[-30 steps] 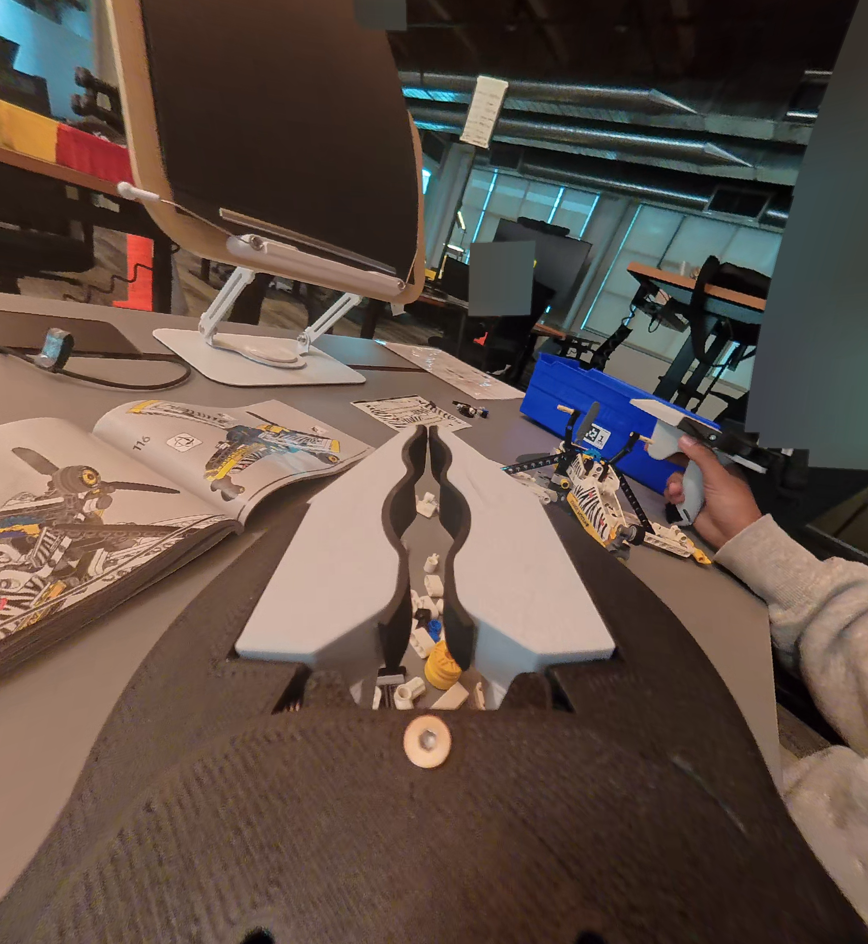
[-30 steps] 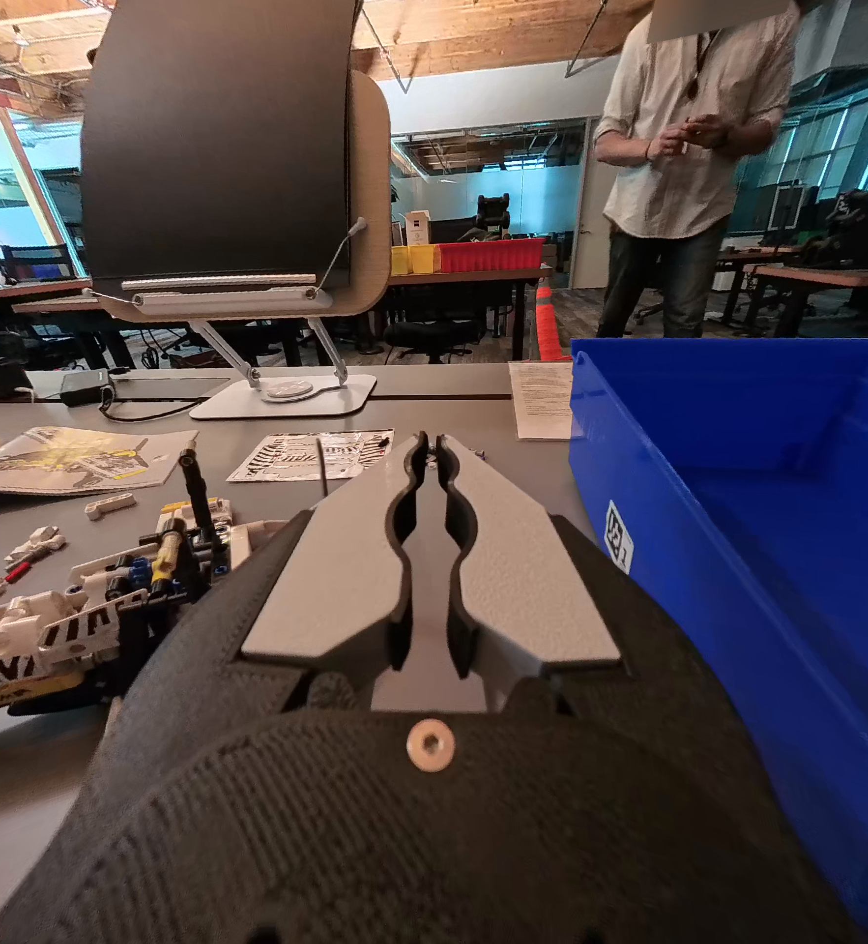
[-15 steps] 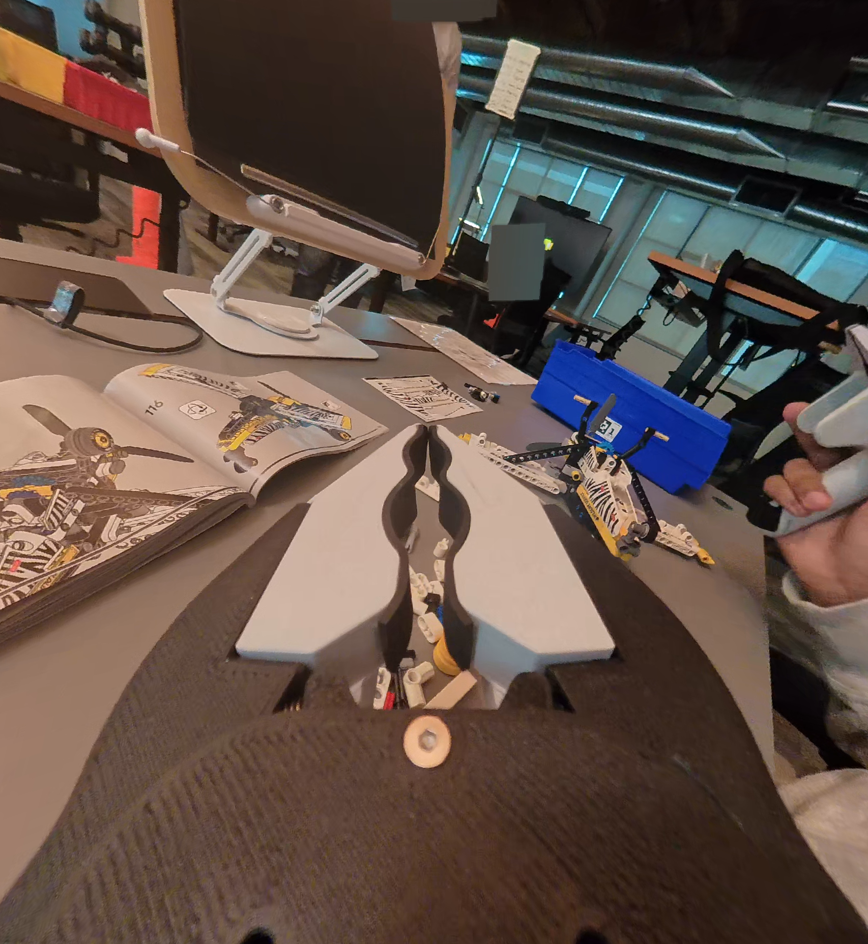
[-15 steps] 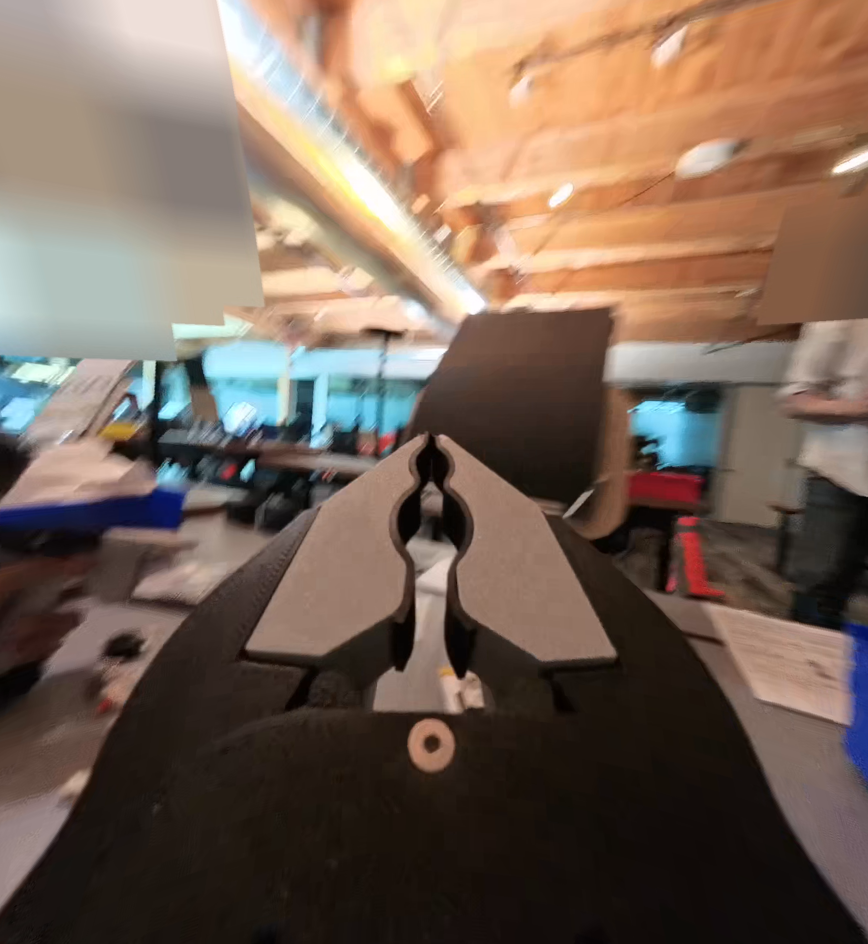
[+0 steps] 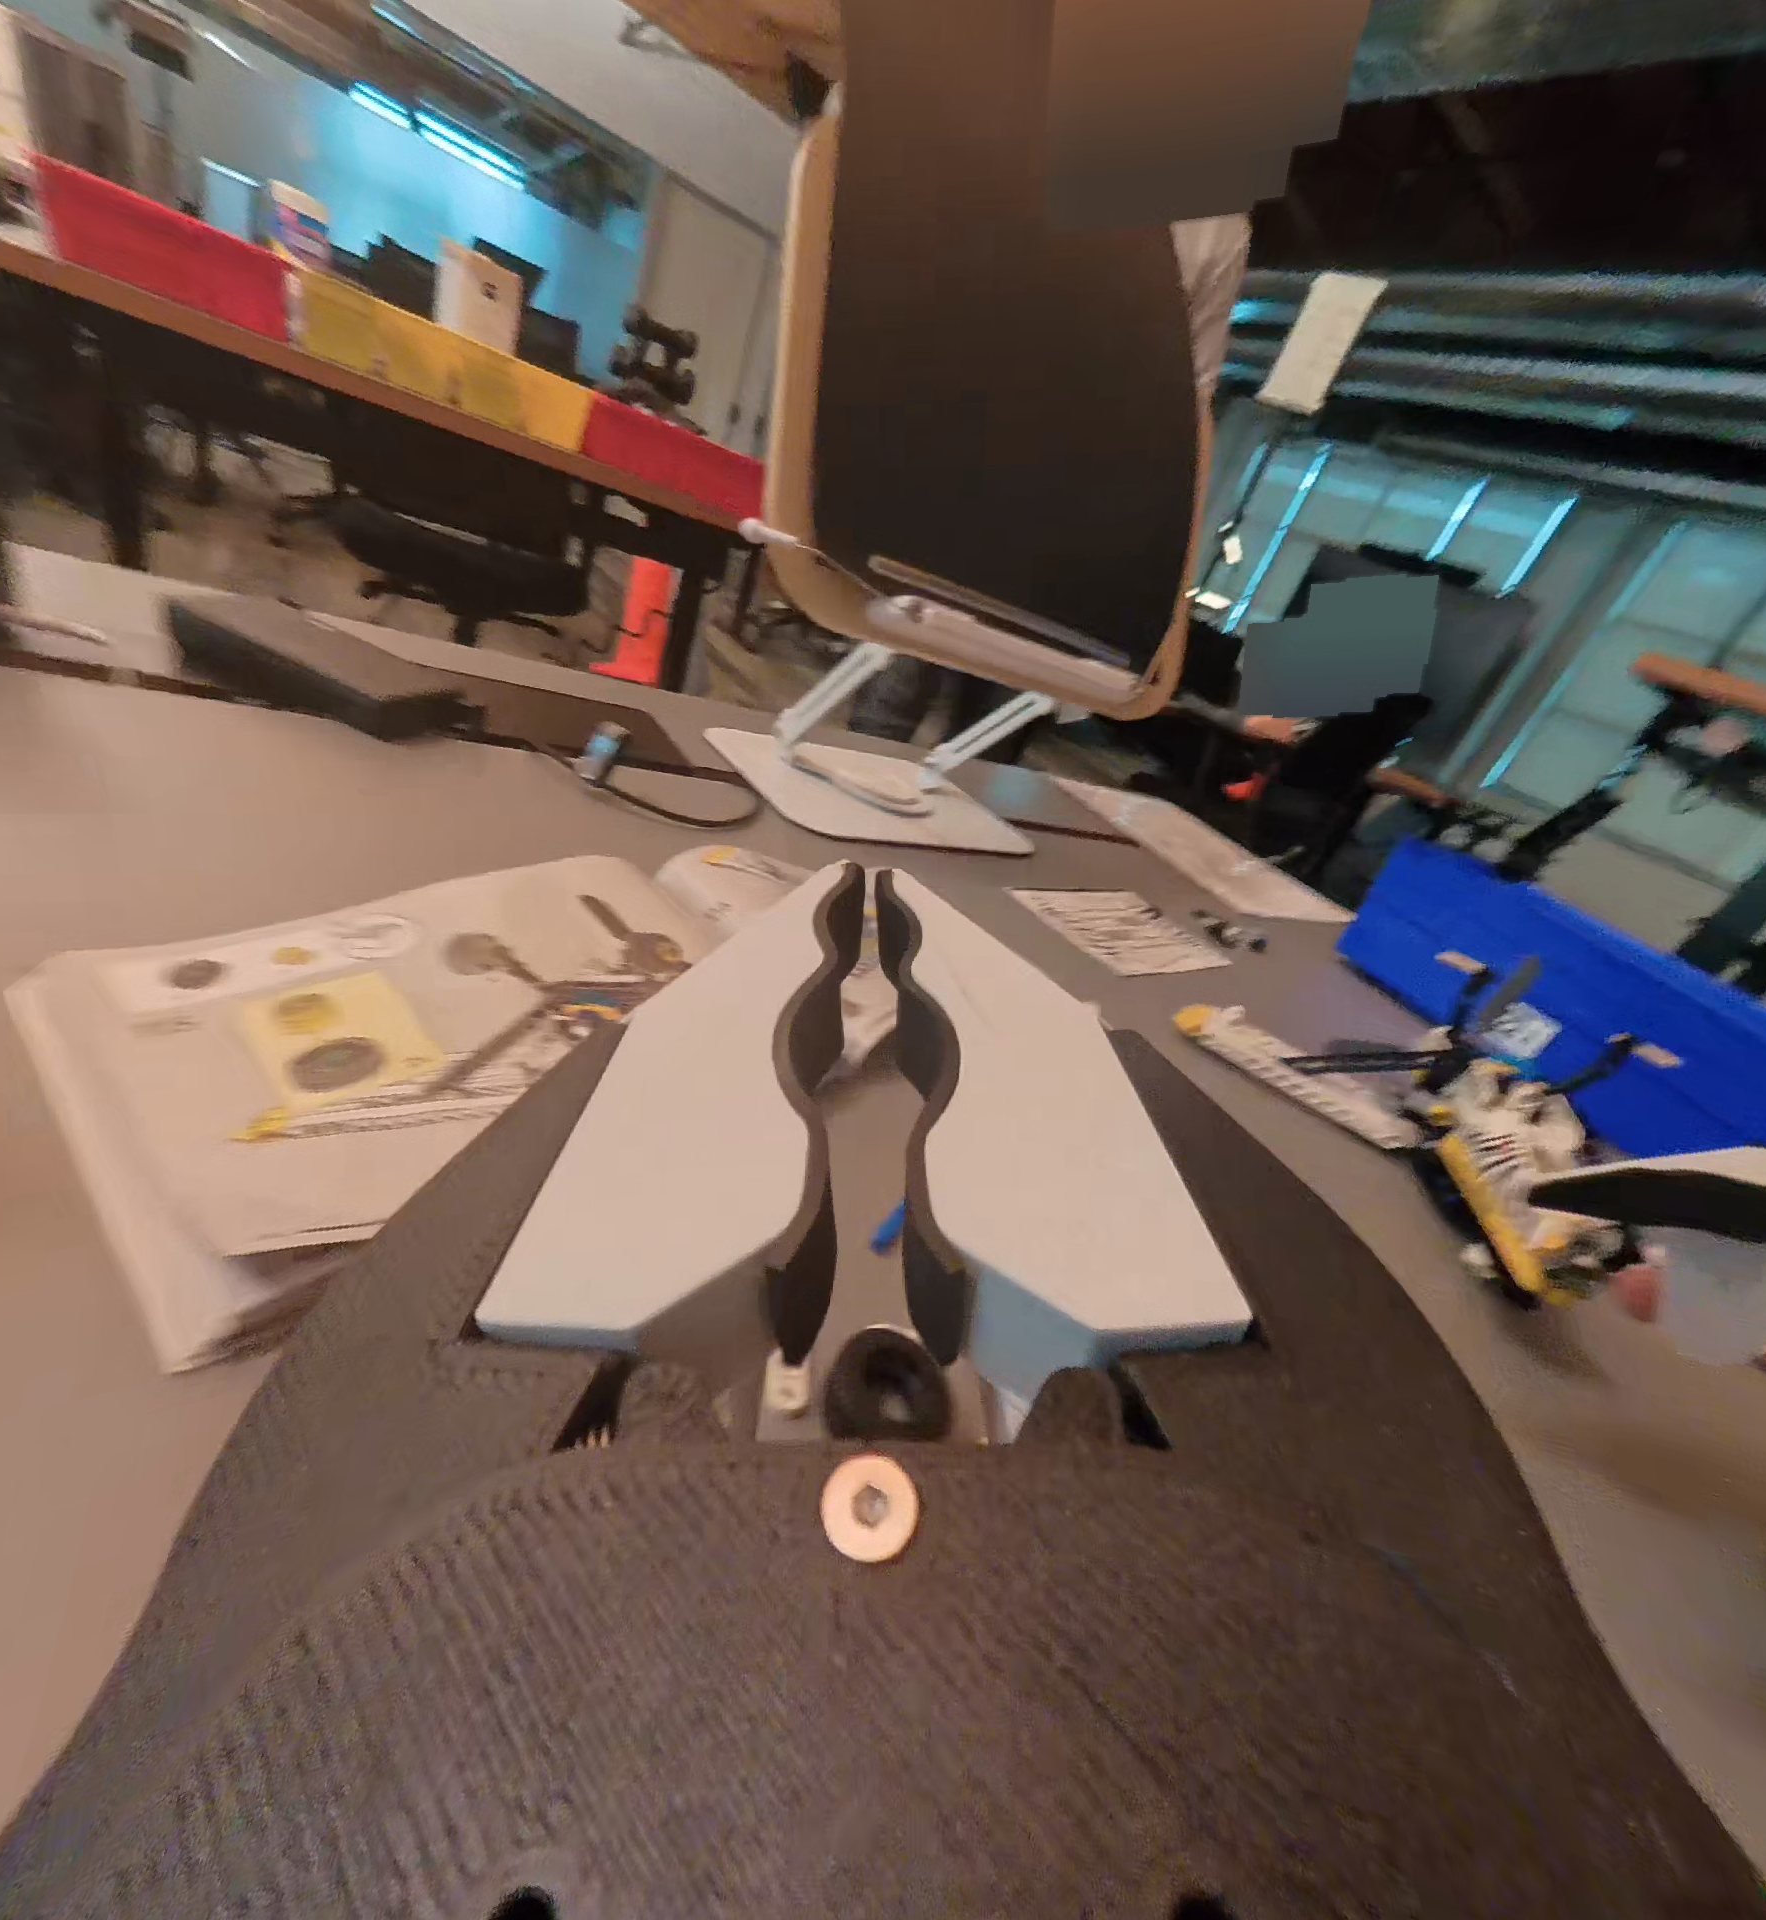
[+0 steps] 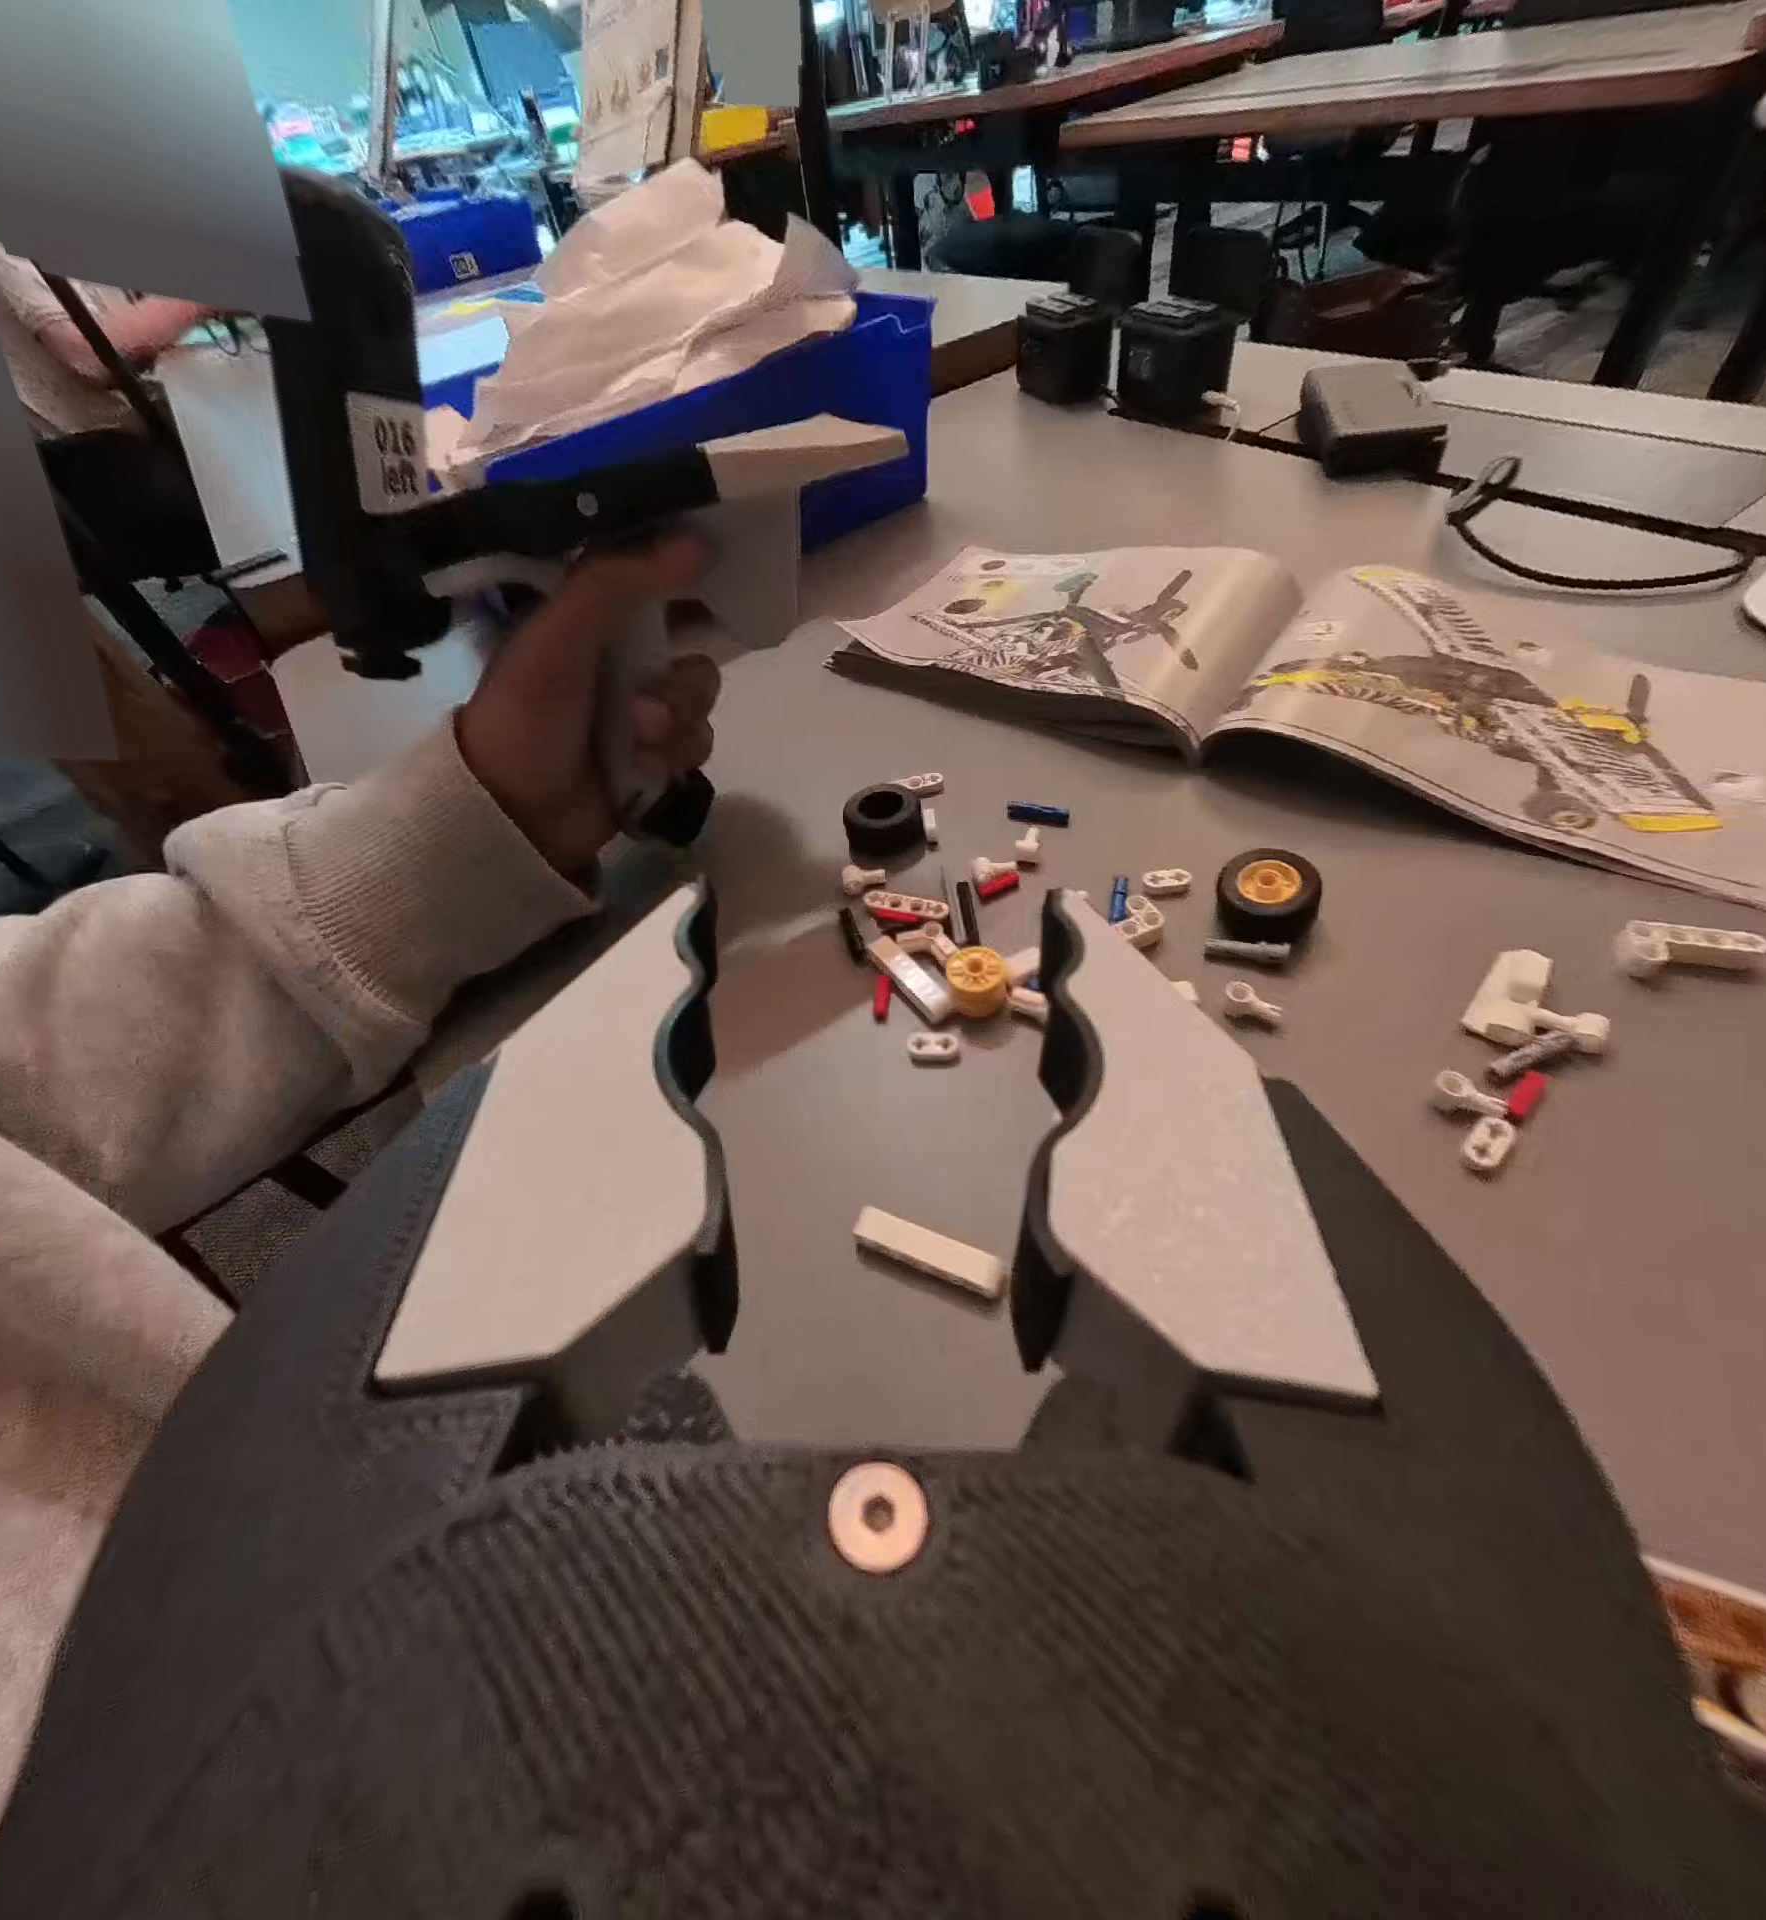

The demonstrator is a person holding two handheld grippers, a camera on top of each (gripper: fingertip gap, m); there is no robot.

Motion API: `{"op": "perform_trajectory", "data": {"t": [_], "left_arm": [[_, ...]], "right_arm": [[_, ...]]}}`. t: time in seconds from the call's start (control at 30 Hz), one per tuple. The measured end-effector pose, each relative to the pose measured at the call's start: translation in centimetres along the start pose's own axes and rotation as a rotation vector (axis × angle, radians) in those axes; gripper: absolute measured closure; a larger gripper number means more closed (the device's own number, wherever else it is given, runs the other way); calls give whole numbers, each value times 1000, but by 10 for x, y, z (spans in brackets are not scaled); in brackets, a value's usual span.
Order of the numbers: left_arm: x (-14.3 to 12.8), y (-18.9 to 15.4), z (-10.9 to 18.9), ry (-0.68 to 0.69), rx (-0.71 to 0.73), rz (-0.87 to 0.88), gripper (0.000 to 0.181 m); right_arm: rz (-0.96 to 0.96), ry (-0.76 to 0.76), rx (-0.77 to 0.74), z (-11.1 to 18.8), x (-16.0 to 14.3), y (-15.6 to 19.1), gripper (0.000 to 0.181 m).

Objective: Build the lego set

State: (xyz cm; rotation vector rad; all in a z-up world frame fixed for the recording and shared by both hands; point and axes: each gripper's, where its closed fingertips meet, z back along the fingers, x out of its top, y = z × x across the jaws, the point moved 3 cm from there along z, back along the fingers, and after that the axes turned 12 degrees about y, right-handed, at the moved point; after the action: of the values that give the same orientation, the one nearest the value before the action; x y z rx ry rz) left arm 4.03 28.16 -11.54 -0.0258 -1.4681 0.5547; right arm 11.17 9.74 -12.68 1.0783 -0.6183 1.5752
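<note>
Left wrist view: my left gripper point(image 5: 860, 883), fingers nearly together and empty, over the open instruction booklet point(image 5: 339, 1039); part-built plane model point(image 5: 1481, 1143) beside the blue bin point(image 5: 1585, 997).

Right wrist view: my right gripper point(image 6: 874, 914), fingers wide apart above loose Lego pieces point(image 6: 972, 935) on the table point(image 6: 1481, 1351); white beam point(image 6: 929, 1252) lies between them.

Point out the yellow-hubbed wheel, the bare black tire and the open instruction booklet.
yellow-hubbed wheel point(image 6: 1267, 895): right wrist view, on its yellow hub.
bare black tire point(image 6: 881, 820): right wrist view, on its rubber rim.
open instruction booklet point(image 6: 1502, 717): right wrist view, on its right-hand page.
</note>
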Motion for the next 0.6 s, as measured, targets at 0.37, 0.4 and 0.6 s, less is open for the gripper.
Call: {"op": "perform_trajectory", "data": {"t": [0.37, 0.4, 0.6], "left_arm": [[-48, -1, -4, 458, -100, -379, 153], [-49, 0, -2, 479, -117, -349, 154], [-81, -1, 13, 755, -243, -356, 142]], "right_arm": [[-51, 140, 32, -46, -7, 4, 120], [-66, 154, 27, -47, -8, 1, 120], [-113, 243, -19, -57, -18, -14, 127]]}}
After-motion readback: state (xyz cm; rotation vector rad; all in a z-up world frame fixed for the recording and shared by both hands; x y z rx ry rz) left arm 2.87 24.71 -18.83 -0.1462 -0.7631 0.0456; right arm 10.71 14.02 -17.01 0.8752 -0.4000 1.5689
